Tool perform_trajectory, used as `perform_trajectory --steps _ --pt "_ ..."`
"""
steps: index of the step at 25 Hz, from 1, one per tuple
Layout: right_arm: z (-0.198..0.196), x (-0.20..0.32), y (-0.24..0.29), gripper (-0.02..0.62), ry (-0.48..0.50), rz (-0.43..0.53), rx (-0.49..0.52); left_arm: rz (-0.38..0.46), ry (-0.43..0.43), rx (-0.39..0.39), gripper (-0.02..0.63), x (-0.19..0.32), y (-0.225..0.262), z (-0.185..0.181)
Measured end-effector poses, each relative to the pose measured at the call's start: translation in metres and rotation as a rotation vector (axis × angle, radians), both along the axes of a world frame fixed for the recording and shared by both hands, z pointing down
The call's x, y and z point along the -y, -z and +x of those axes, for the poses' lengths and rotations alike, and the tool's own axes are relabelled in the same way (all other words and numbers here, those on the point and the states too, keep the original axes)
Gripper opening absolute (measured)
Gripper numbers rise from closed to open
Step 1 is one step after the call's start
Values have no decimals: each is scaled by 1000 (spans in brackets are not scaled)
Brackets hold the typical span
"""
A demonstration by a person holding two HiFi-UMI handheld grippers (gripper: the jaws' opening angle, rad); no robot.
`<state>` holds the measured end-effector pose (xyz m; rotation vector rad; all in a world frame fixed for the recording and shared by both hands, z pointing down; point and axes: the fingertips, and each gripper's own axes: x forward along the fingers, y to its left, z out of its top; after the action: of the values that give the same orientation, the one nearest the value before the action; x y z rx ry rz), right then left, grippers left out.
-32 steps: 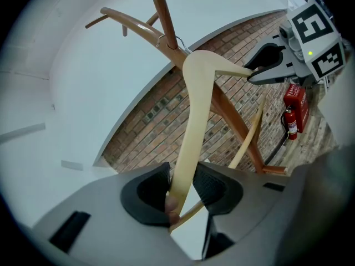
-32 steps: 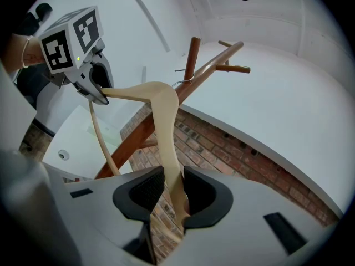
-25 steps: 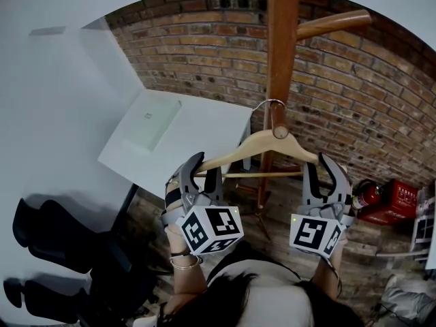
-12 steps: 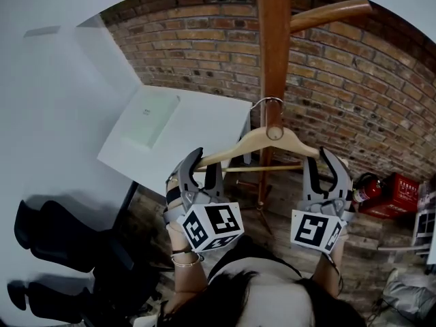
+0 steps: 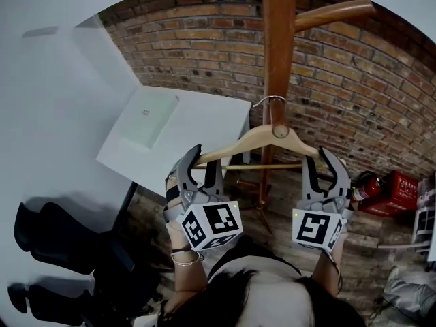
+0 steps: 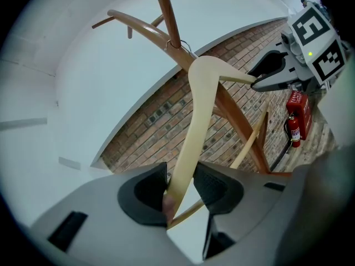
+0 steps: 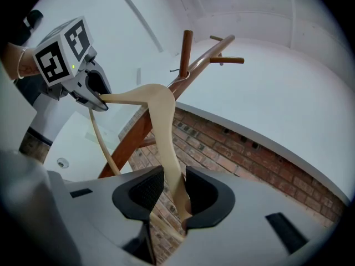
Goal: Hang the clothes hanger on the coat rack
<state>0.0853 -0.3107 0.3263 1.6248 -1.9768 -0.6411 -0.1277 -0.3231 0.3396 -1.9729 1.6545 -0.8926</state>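
Bracelet (image 5: 184,259) on the left wrist, nearest the camera. Gripping hanger (image 5: 238,145) by both tips, roughly level, out in front of the body. Pinching the left tip with left tool (image 6: 180,184): jaws narrow, pads against both faces of the wood. Pinching the right tip with right tool (image 7: 171,190) likewise: jaws narrow, tip deep between the pads. Thin crossbar (image 5: 262,167) slung under the hanger arms, between the two tools. Just beyond: rack (image 5: 279,46), with the hanger's apex right in front of it. Wire hook (image 5: 270,101) looped at the rack, by the base of a peg (image 6: 167,15); cannot tell whether seated on that peg or only beside it. Second peg (image 5: 334,16) angling off to the upper right. Left of the rack: white table (image 5: 211,125), pale box (image 5: 148,118) near its left edge. Black chair (image 5: 54,244) by the table's near-left corner. Farthest: brick wall (image 5: 204,46), plus extinguisher (image 5: 366,193) and red box (image 5: 398,197) on the floor at right.
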Motion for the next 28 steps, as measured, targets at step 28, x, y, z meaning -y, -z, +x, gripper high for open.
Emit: perform_trajectory --steps 28 --pt "-1 -18 4 147 5 20 34 19 -55 -12 153 -21 4 -1"
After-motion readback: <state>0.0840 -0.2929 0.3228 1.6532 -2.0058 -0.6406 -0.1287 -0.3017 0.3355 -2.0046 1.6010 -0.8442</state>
